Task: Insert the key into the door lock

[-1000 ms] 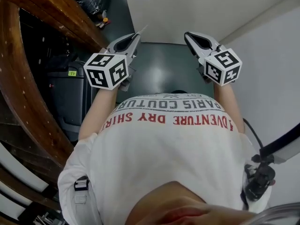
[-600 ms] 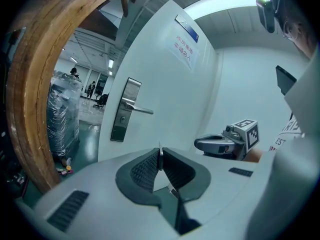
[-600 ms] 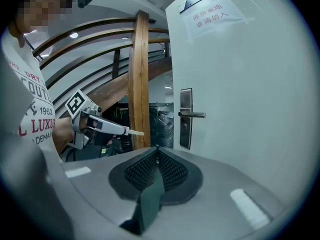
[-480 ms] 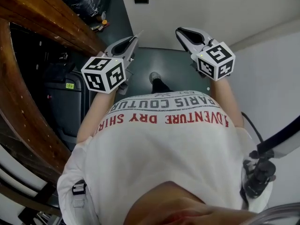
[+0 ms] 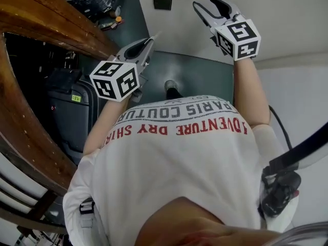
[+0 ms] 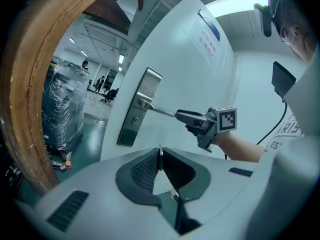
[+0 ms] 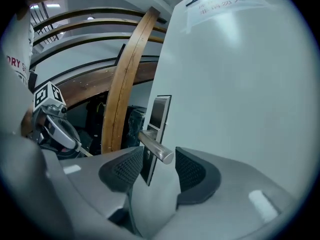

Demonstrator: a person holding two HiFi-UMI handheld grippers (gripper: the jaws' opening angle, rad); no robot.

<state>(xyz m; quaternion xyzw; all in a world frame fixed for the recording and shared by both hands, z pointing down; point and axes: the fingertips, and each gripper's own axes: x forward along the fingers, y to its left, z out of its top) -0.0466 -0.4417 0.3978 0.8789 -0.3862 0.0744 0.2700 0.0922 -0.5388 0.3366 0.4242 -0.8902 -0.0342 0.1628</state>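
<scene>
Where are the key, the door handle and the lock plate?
key (image 6: 160,156), left gripper view, thin blade edge.
door handle (image 6: 160,110), left gripper view, middle of the lever.
lock plate (image 6: 127,134), left gripper view, lower part, below the keyhole.

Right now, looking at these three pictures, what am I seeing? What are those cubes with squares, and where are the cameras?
No robot here: a person holds a pair of tongs in each hand. The marked cube on each is part of it. One picture comes from a camera on the person's head, looking down past the shirt; the other two come from cameras riding on the tongs. The left tongs are shut on a thin key. The right tongs have just been opening, and the end of the door handle stands between their open jaws, ungripped. Below the handle, the white door carries a metal lock plate with a keyhole, where the key is meant to go.
</scene>
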